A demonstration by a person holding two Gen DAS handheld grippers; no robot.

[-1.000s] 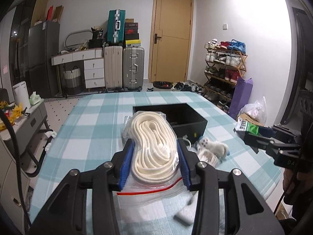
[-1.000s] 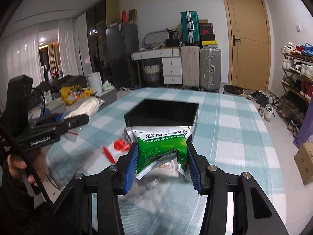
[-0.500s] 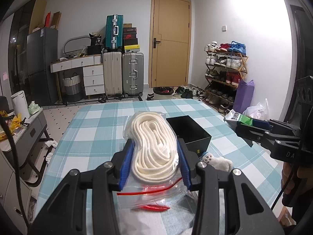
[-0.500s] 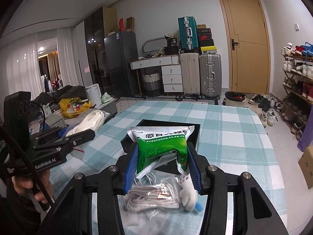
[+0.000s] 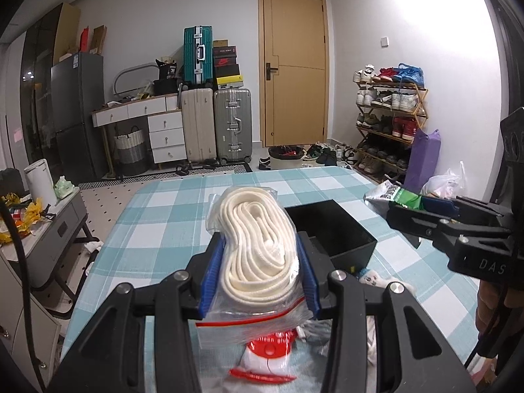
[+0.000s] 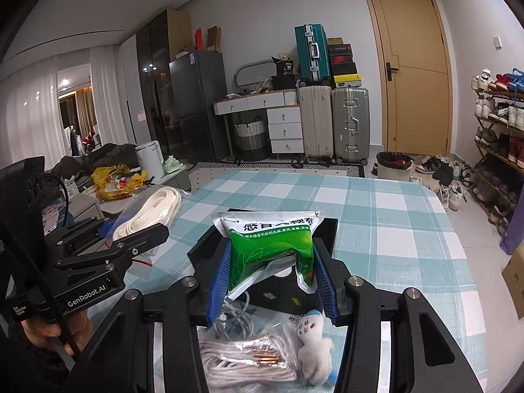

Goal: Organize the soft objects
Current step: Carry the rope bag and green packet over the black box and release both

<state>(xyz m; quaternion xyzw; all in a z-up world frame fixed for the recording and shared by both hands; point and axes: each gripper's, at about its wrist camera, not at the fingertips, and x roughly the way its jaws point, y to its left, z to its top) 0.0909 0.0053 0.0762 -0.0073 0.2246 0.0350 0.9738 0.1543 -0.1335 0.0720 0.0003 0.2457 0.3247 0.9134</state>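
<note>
A lived-in home: ahead of the tongs stand stacked suitcases (image 5: pixel 216 124), a shoe rack (image 5: pixel 389 121), a fridge (image 6: pixel 196 104) and a wooden door (image 5: pixel 292 68).

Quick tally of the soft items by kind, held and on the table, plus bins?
Bagged cord coils: 2, the white rope bag in the left gripper and the cord bundle bag on the table
Foil sachets: 1, green sachet in the right gripper
Plush toys: 1, white plush
Bins: 1, black box
Total: 5
</note>
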